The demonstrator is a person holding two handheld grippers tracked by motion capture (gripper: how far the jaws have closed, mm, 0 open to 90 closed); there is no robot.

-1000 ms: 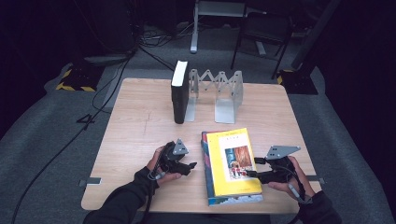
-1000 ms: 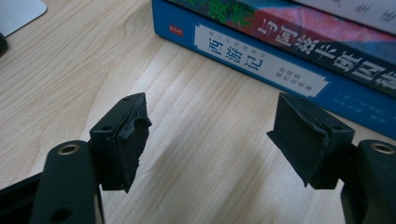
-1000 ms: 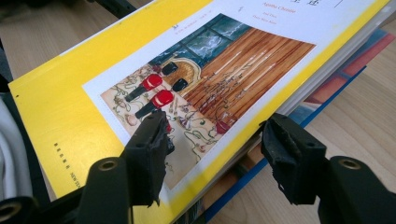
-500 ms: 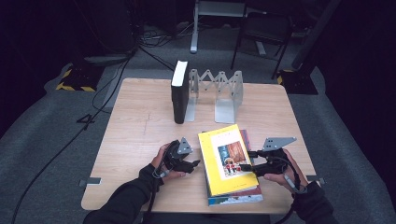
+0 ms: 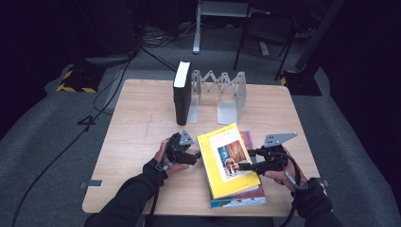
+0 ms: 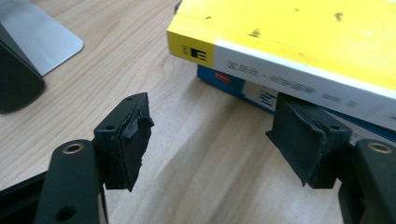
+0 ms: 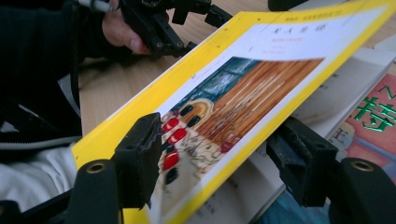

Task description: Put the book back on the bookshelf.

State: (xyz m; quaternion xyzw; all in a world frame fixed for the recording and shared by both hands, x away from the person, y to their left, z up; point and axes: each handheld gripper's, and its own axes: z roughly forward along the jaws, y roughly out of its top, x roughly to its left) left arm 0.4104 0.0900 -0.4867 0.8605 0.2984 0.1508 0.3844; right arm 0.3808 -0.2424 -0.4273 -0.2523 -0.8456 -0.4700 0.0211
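A yellow paperback book with a picture on its cover (image 5: 228,160) lies askew on top of a second book with a blue spine and reddish cover (image 5: 246,198), near the front edge of the light wooden table (image 5: 137,123). The right gripper (image 5: 246,166) reaches in from the book's right edge; in the right gripper view its fingers (image 7: 140,158) stand above and below the yellow cover, which is lifted at a slant off the pages, and they have just been opening, so the pads stand clear of it. The left gripper (image 5: 193,158) sits just beside the book's left edge, its fingers (image 6: 128,135) apart over bare wood, one close under the yellow spine. Farther back a black hardback book (image 5: 181,92) stands upright against a grey metal folding bookend rack (image 5: 222,92), well apart from the hands.
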